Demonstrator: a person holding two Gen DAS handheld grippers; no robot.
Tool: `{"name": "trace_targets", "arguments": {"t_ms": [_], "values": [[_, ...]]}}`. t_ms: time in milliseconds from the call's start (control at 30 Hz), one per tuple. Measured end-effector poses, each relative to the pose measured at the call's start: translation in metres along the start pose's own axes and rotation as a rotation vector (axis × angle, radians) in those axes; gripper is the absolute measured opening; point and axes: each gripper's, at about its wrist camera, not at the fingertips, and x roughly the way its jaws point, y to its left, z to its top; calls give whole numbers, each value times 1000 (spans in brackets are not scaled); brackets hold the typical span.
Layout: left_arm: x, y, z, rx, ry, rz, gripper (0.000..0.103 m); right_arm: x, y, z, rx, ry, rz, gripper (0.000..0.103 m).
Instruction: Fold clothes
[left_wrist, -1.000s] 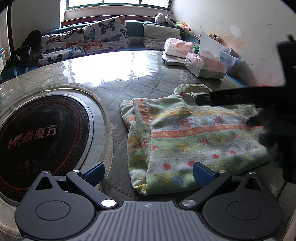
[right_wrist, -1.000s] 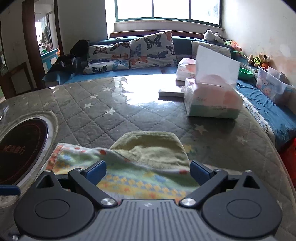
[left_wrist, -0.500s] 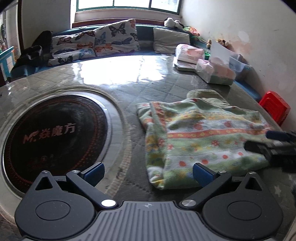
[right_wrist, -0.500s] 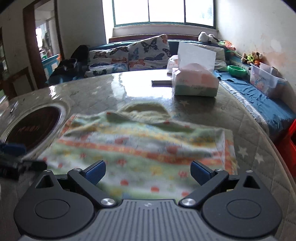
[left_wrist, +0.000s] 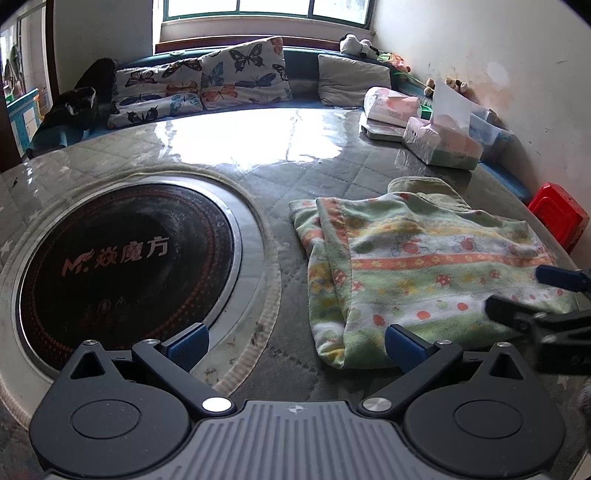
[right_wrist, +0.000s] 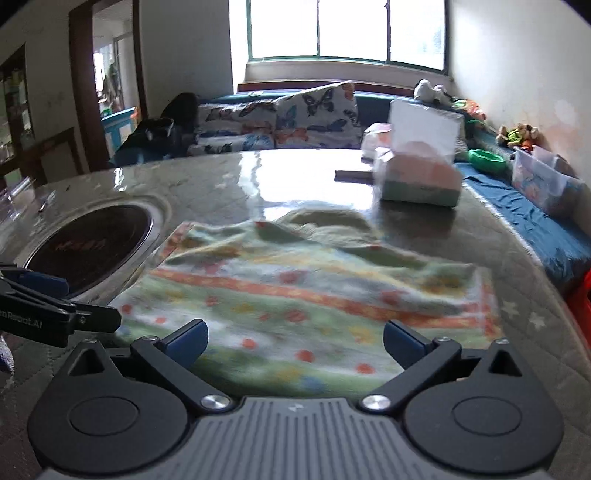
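One garment (left_wrist: 424, 266) is all I have to fold: a green, flower-printed piece with an orange stripe, lying flat on the quilted tabletop (left_wrist: 295, 177) to the right of the round black cooktop (left_wrist: 125, 258) set into it. It sits partly doubled, its left edge turned over on itself, and a plain green flap pokes out at the far side (a hood or collar, I cannot tell which). I judge it is laid flat like this so the next fold has straight edges to work from.

Two grippers, both spread wide and holding nothing. My left gripper (left_wrist: 295, 343) hovers at the near left corner of the cloth, my right gripper (right_wrist: 295, 341) over its near edge; I read this as lining up on two corners so they can be lifted together.

Two tissue packs (left_wrist: 439, 142) stand well apart from the garment at the far right, clear of the folding space. Butterfly cushions (left_wrist: 221, 85) line the bench beyond.
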Motion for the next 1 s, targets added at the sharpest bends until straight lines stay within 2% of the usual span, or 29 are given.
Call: {"name": "trace_targets", "arguments": {"t_ms": [100,333,1000], "values": [[-4,0,-2,6,-5,-1,103,7,6,-4,-12,16,-11,103],[-11,-8,-4,26,-7,-28,103,-13,0,-5,16,-16,-35,103],[-30,-35,-23,89,-13,-91,103,-52,-7,-31,113,-31,-118,103]]}}
